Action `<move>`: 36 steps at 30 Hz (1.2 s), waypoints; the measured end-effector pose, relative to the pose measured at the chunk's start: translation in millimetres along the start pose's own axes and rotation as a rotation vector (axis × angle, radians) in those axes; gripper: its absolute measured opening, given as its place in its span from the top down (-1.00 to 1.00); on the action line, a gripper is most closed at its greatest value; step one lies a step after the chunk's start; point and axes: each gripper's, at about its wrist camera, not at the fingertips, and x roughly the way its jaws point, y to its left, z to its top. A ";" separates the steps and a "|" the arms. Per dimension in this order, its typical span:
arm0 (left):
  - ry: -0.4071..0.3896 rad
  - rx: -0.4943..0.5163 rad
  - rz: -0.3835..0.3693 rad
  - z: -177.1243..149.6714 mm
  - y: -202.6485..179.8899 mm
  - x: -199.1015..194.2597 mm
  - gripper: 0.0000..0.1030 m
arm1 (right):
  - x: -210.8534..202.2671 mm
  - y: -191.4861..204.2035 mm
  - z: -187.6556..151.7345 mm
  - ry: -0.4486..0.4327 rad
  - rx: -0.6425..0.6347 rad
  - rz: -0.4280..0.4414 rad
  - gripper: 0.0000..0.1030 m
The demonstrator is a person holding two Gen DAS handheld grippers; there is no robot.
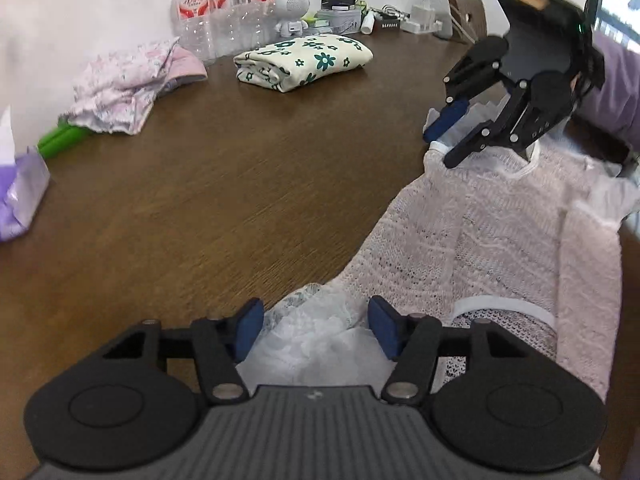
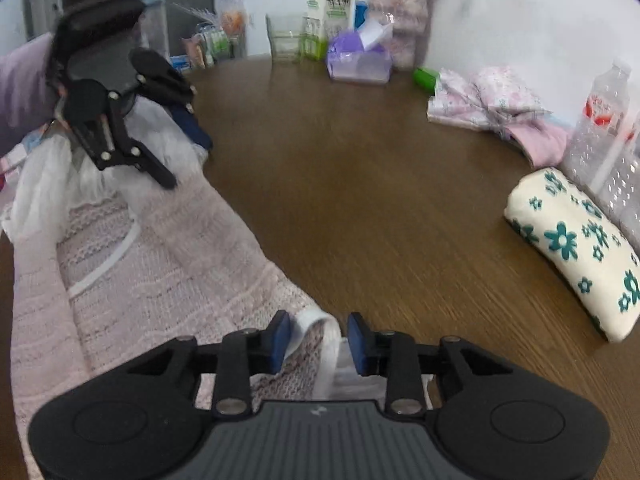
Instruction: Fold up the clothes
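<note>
A pale pink knitted garment (image 1: 492, 232) (image 2: 160, 264) with white lace trim lies spread on the brown table (image 1: 224, 184) (image 2: 360, 200). In the left wrist view my left gripper (image 1: 316, 328) stands open at the near end. White lace (image 1: 320, 332) lies between its blue pads, which do not press on it. My right gripper (image 1: 444, 140) (image 2: 319, 340) hovers at the other end by the white neckline. Its jaws stand narrowly apart around a white edge band (image 2: 320, 328) without clamping it. The right wrist view shows the left gripper (image 2: 184, 156) over the lace.
A folded cream cloth with teal flowers (image 1: 304, 62) (image 2: 572, 248) and a pink floral pile (image 1: 120, 84) (image 2: 488, 100) lie at the back. Water bottles (image 1: 224, 8), a purple tissue pack (image 1: 20, 192) (image 2: 358, 60) and clutter line the wall. A purple sleeve (image 1: 616, 88) shows behind the right gripper.
</note>
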 end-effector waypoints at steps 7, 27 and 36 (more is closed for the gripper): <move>-0.016 0.057 0.027 2.8 -6.5 -8.3 0.91 | -10.3 16.7 -4.5 -0.017 -0.028 -0.027 0.91; -0.095 0.306 0.190 -39.9 -113.8 -75.8 0.05 | -74.6 123.5 3.1 -0.143 -0.346 -0.108 0.39; 0.004 0.178 0.173 -33.9 -75.3 -40.3 0.73 | 3.6 74.9 41.1 0.106 -0.389 -0.024 0.87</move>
